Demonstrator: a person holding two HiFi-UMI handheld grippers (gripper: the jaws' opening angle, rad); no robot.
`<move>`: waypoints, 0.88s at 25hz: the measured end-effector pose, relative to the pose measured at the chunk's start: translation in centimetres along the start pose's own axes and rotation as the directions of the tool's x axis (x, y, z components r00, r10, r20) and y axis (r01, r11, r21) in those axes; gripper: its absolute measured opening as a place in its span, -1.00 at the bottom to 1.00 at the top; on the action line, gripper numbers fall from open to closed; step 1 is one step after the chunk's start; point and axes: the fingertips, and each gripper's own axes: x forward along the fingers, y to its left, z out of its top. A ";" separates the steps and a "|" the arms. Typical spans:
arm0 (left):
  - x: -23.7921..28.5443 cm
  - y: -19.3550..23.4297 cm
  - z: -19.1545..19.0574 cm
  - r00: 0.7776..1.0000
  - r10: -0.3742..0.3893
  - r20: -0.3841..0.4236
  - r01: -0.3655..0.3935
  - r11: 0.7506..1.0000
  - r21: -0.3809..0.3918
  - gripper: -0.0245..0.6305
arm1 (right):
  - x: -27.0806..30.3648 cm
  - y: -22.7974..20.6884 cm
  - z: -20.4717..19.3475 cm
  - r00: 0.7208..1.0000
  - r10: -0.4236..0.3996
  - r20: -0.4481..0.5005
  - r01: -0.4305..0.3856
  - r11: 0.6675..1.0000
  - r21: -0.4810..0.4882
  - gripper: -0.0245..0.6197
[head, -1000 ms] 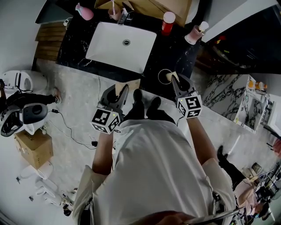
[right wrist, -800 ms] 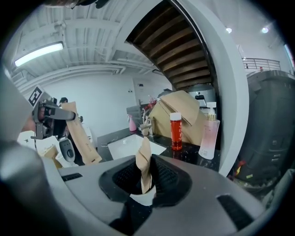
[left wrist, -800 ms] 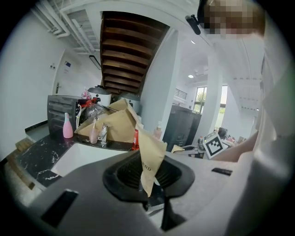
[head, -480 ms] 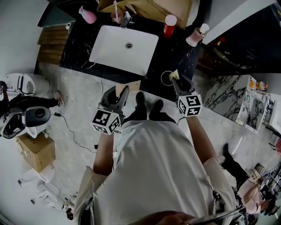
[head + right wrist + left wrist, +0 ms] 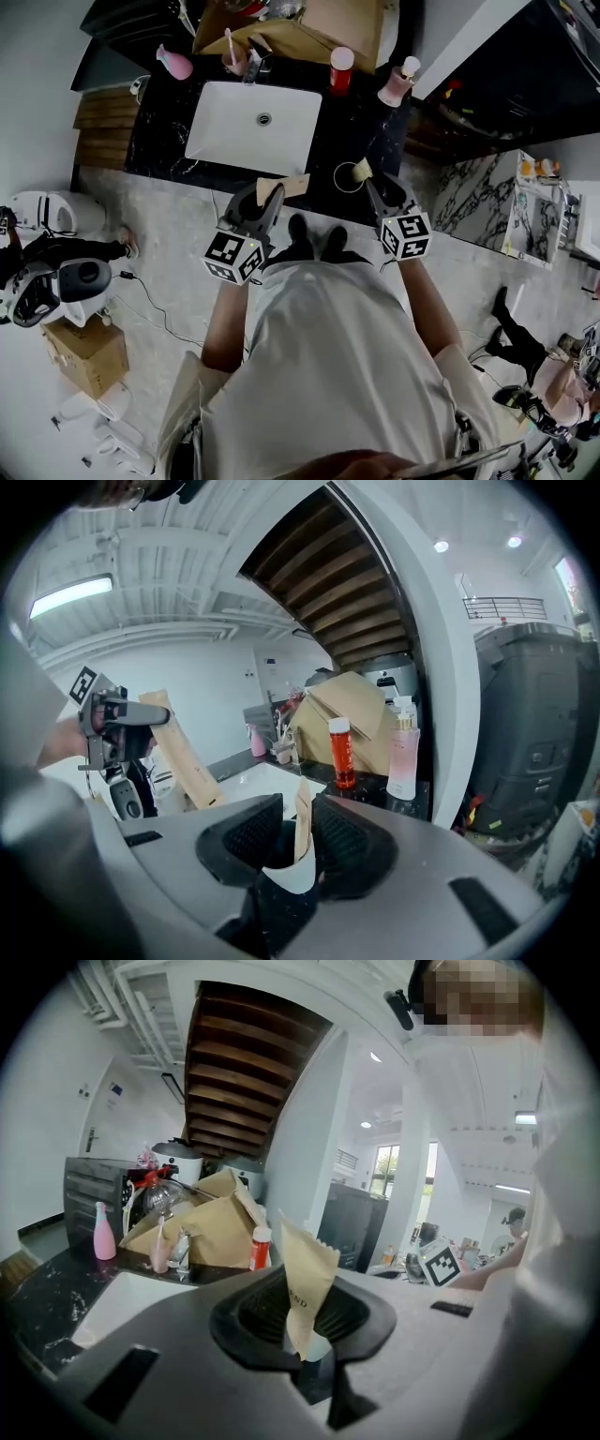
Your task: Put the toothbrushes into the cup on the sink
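My left gripper (image 5: pixel 265 195) (image 5: pixel 302 1324) is shut on a tan paper toothbrush packet (image 5: pixel 282 186) (image 5: pixel 306 1283), held upright just in front of the black counter's front edge. My right gripper (image 5: pixel 374 187) (image 5: pixel 298 841) is over a white cup (image 5: pixel 340 177) (image 5: pixel 284 874) on the counter right of the sink. A second tan packet (image 5: pixel 362 170) (image 5: pixel 303 819) stands in that cup between the right jaws. Those jaws have just been opening wide, then closing back a little, and the pads stand clear of the packet.
The white sink basin (image 5: pixel 253 127) is set in the black marble counter (image 5: pixel 159 131). Along the back stand a pink bottle (image 5: pixel 174 64), a pink cup with a toothbrush by the tap (image 5: pixel 233 58), a red bottle (image 5: pixel 337 67), a pink pump bottle (image 5: pixel 398 82) and a cardboard box (image 5: pixel 309 28).
Both grippers have shifted slightly toward the counter and the head view has swung. The right packet stays at the white cup; the left packet is still gripped.
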 end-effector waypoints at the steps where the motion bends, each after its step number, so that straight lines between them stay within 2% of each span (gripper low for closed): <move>1: 0.4 -0.3 0.2 1.000 -0.014 0.001 0.014 1.000 0.006 -0.76 | -0.3 -0.2 0.1 1.000 -0.008 0.003 0.008 1.000 0.004 -0.55; 14: 5.9 -3.9 1.5 0.982 -0.188 -0.031 0.190 0.980 0.053 -0.76 | -3.7 -2.1 1.4 0.993 -0.107 0.052 0.105 0.994 0.044 -0.70; 22: 9.3 -5.8 -0.9 0.963 -0.242 -0.117 0.256 0.959 0.124 -0.76 | -5.0 -1.7 2.1 0.992 -0.087 0.087 0.078 0.992 0.096 -0.79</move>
